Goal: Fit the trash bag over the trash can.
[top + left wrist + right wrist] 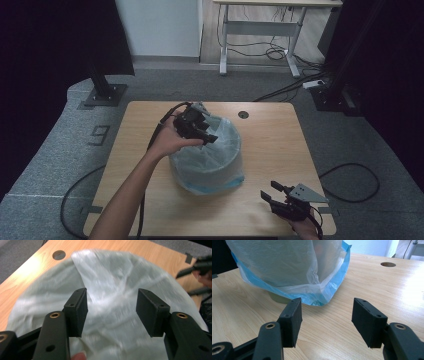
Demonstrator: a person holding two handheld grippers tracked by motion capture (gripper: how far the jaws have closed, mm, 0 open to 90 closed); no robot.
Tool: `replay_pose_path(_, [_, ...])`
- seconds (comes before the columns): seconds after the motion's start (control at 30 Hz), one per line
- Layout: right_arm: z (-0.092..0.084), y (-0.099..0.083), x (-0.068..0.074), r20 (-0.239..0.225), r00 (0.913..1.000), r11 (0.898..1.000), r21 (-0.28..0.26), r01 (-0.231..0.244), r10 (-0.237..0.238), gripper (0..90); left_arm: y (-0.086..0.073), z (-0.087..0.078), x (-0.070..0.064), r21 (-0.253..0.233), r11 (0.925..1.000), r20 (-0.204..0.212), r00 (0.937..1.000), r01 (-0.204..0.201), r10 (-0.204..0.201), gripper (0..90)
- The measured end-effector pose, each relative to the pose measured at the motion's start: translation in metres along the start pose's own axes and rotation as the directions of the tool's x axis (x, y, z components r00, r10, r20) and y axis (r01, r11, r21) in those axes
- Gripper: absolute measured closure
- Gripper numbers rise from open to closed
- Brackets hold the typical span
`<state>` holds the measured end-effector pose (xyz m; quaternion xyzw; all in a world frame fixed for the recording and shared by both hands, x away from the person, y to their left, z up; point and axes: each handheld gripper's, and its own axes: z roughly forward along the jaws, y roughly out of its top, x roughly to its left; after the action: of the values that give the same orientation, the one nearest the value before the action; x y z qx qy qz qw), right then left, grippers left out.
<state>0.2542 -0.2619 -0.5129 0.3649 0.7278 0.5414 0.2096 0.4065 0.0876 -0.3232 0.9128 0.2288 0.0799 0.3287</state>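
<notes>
1. Nearest the person, the right tongs (270, 192) sit low at the near right corner of the wooden surface (270, 145), jaws spread and holding nothing.
2. The right gripper view looks between those open jaws (325, 315) at what the high view hides — the blue hem of the plastic liner (332, 287) hanging down to the surface, and a pale bin base (277, 298) just under it.
3. Mid-surface stands the bin (210, 157), draped in the translucent liner.
4. The left tongs (206, 137) hover over the bin's mouth, jaws apart — empty; the left gripper view shows blurred, crumpled liner (112, 302) between them.
5. Farther off, a round hole (243, 114) marks the surface's far edge.
6. On the grey floor at left, a "9" (100, 134) can be read.
</notes>
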Motion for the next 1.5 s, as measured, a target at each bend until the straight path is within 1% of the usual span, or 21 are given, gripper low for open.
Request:
replay_pose_path(0.1, [0.000, 0.000, 0.000, 0.004, 1.0000, 1.000, 0.001, -0.005, 0.005, 40.4, -0.013, -0.010, -0.004, 0.003, 1.0000, -0.009, 0.9999, -0.005, 0.005, 41.5])
replay_pose_path(0.2, [0.001, 0.000, 0.001, 0.005, 0.9999, 1.000, 0.006, -0.011, 0.011, 40.4, -0.024, -0.017, -0.004, 0.018, 0.9998, -0.023, 0.9997, 0.004, -0.004, 40.9])
replay_pose_path(0.27, [0.002, 0.000, 0.002, 0.001, 1.0000, 1.000, 0.010, -0.008, 0.008, 40.3, -0.031, -0.020, -0.005, 0.027, 0.9996, -0.026, 0.9996, 0.012, -0.012, 40.8])
replay_pose_path(0.33, [0.003, -0.001, 0.003, 0.000, 1.0000, 1.000, 0.013, -0.006, 0.006, 40.3, -0.036, -0.020, -0.006, 0.041, 0.9990, -0.022, 0.9996, 0.018, -0.017, 40.5])
replay_pose_path(0.43, [0.004, -0.001, 0.003, 0.000, 0.9999, 1.000, 0.018, -0.011, 0.011, 40.3, -0.042, -0.014, -0.008, 0.083, 0.9965, -0.014, 0.9998, 0.015, -0.014, 40.0])
replay_pose_path(0.47, [0.004, -0.002, 0.003, 0.000, 0.9999, 1.000, 0.023, -0.012, 0.012, 40.2, -0.044, -0.011, -0.008, 0.098, 0.9951, -0.012, 0.9998, 0.016, -0.015, 39.9])
replay_pose_path(0.53, [0.005, -0.003, 0.004, 0.000, 0.9999, 0.999, 0.029, -0.015, 0.015, 40.3, -0.046, -0.003, -0.009, 0.145, 0.9893, -0.020, 0.9998, 0.013, -0.010, 39.8])
replay_pose_path(0.57, [0.006, -0.003, 0.004, -0.002, 0.9999, 0.999, 0.032, -0.014, 0.014, 40.2, -0.047, 0.000, -0.009, 0.174, 0.9848, -0.028, 0.9996, 0.004, 0.001, 39.7])
replay_pose_path(0.6, [0.006, -0.003, 0.005, -0.003, 0.9999, 0.999, 0.035, -0.012, 0.012, 40.2, -0.047, 0.004, -0.010, 0.192, 0.9813, -0.031, 0.9995, 0.002, 0.004, 39.8])
replay_pose_path(0.7, [0.005, -0.003, 0.004, -0.002, 0.9999, 0.999, 0.035, -0.013, 0.013, 40.2, -0.046, 0.010, -0.010, 0.224, 0.9746, -0.035, 0.9994, 0.007, 0.001, 39.8])
replay_pose_path(0.8, [0.004, -0.004, 0.003, 0.003, 0.9999, 0.999, 0.036, -0.015, 0.015, 40.2, -0.045, 0.014, -0.009, 0.240, 0.9706, -0.034, 0.9994, 0.017, -0.009, 39.8])
replay_pose_path(0.83, [0.004, -0.004, 0.002, 0.005, 0.9999, 0.999, 0.037, -0.016, 0.015, 40.2, -0.044, 0.014, -0.009, 0.243, 0.9699, -0.040, 0.9992, 0.017, -0.007, 39.6])
replay_pose_path(0.9, [0.003, -0.004, 0.001, 0.009, 0.9998, 0.999, 0.037, -0.018, 0.017, 40.2, -0.043, 0.014, -0.009, 0.246, 0.9690, -0.037, 0.9993, 0.019, -0.010, 39.5])
replay_pose_path(1.0, [0.002, -0.004, 0.000, 0.014, 0.9997, 0.999, 0.035, -0.022, 0.021, 40.3, -0.044, 0.013, -0.009, 0.241, 0.9703, -0.037, 0.9993, 0.019, -0.010, 39.5])
replay_pose_path(1.07, [0.002, -0.004, 0.000, 0.015, 0.9997, 0.999, 0.035, -0.022, 0.021, 40.3, -0.044, 0.010, -0.010, 0.217, 0.9759, -0.039, 0.9992, 0.018, -0.009, 39.5])
replay_pose_path(1.17, [0.002, -0.004, 0.000, 0.015, 0.9997, 0.999, 0.036, -0.019, 0.019, 40.3, -0.043, 0.003, -0.011, 0.163, 0.9867, -0.029, 0.9996, 0.006, -0.002, 39.6])
replay_pose_path(1.3, [0.003, -0.004, 0.000, 0.017, 0.9996, 0.999, 0.036, -0.022, 0.021, 40.3, -0.038, -0.004, -0.011, 0.114, 0.9935, -0.042, 0.9991, 0.000, 0.004, 39.7])
replay_pose_path(1.33, [0.003, -0.004, 0.000, 0.017, 0.9996, 0.999, 0.036, -0.021, 0.020, 40.3, -0.037, -0.004, -0.011, 0.103, 0.9947, -0.041, 0.9992, 0.005, -0.001, 39.8])
replay_pose_path(1.43, [0.003, -0.004, 0.000, 0.016, 0.9997, 0.999, 0.040, -0.019, 0.018, 40.3, -0.030, 0.000, -0.009, 0.100, 0.9949, -0.026, 0.9996, 0.013, -0.010, 39.8])
replay_pose_path(1.47, [0.004, -0.005, 0.000, 0.016, 0.9997, 0.999, 0.041, -0.019, 0.018, 40.3, -0.027, 0.003, -0.008, 0.108, 0.9940, -0.014, 0.9998, 0.016, -0.015, 39.9])
replay_pose_path(1.5, [0.004, -0.005, 0.001, 0.016, 0.9997, 0.999, 0.041, -0.018, 0.018, 40.3, -0.023, 0.008, -0.008, 0.129, 0.9916, -0.002, 0.9999, 0.012, -0.012, 39.8])
